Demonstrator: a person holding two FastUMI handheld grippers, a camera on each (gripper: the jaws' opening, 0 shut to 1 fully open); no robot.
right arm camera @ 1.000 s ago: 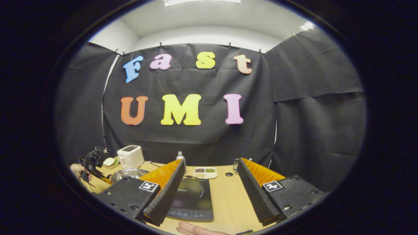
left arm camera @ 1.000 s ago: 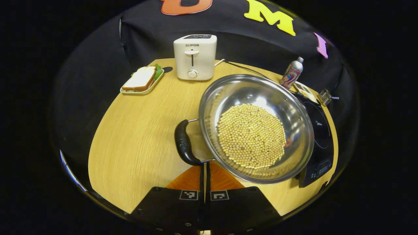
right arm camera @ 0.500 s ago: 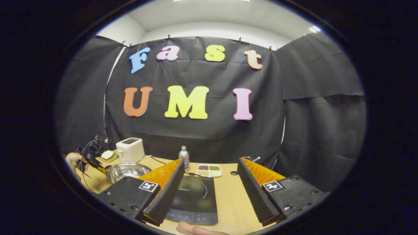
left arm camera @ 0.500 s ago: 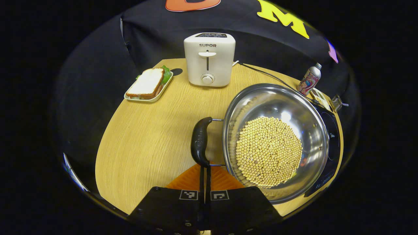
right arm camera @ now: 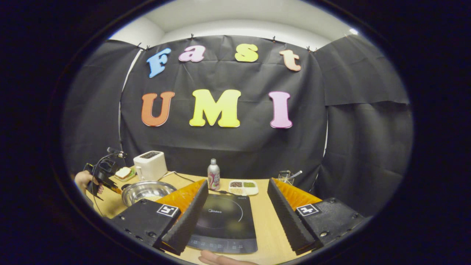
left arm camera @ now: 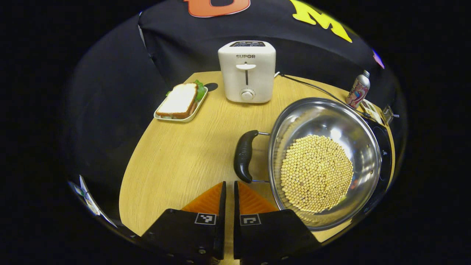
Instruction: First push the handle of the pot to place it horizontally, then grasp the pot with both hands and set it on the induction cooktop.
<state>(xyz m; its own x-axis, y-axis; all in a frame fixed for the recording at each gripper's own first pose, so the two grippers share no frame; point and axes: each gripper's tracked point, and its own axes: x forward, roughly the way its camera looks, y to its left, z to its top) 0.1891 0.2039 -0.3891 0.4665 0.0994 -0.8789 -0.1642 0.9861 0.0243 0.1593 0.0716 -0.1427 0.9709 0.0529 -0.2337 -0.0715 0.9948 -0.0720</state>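
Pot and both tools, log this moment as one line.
pot: on table, beside cooktop | handle: free | left tool: nearly shut, empty | right tool: open, above cooktop

Left gripper view: aimed steeply down, close over the pot [left arm camera: 323,162].
Right gripper view: aimed level across the table [right arm camera: 263,224].
Shared: pot [right arm camera: 147,190], toaster [left arm camera: 247,71].

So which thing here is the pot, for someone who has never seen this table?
On the wooden table, look in front of the white toaster, beside the black cooktop. The pot is the wide steel bowl with a black handle on its side, the one holding a heap of pale beans.
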